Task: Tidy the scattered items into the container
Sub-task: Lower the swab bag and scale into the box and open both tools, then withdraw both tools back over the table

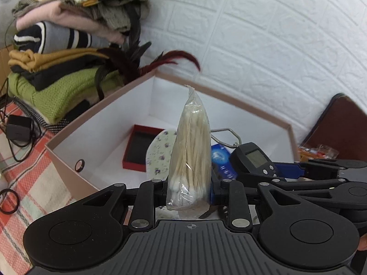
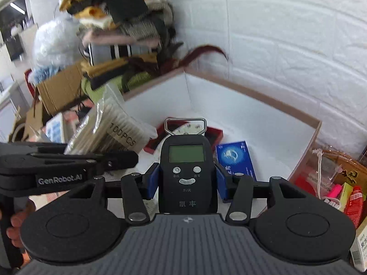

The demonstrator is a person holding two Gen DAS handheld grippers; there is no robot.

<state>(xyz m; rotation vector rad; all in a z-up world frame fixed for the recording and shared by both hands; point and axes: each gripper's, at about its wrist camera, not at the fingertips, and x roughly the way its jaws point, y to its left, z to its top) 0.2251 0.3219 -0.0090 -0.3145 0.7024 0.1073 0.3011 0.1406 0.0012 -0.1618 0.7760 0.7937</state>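
Over the near edge of the box point(image 1: 96, 137), both hands carry something in. Left tongs point(image 1: 188, 192) are clamped on the lower end of a bag of cotton swabs point(image 1: 191, 158), which stands upright above the pads with its sealed top pointing at the far corner. That bag looks light and crinkly, the film slippery, the sticks inside loose enough to shift; pinching low across the bundled tips, as it is held now, seems the sound place, since the empty film at the top would just fold.

Right tongs point(image 2: 187, 183) grip a black handheld scale point(image 2: 187, 171) by its 2 flat sides, between the blue pads point(image 2: 153, 181), screen up and its wire hanger point(image 2: 185, 126) facing the far wall. It looks stiff, smooth plastic, heavier than the swabs, and I would guess it wants setting down rather than dropping, for the screen's sake.

Inside the white-lined box lie a red tray with dark lining point(image 1: 140, 147) at the far left, a floral oval piece point(image 1: 160, 153) beside it, and a blue packet point(image 2: 236, 158) to the right. Floor space near the far right corner looks free.

Beyond the box on the left rises a stack of folded clothes point(image 1: 68, 34) with dark red feathers point(image 1: 174, 57) poking toward the wall; a checked cloth covers the worktop point(image 1: 34, 178). On the right sits a clutter of small packets point(image 2: 344, 194).
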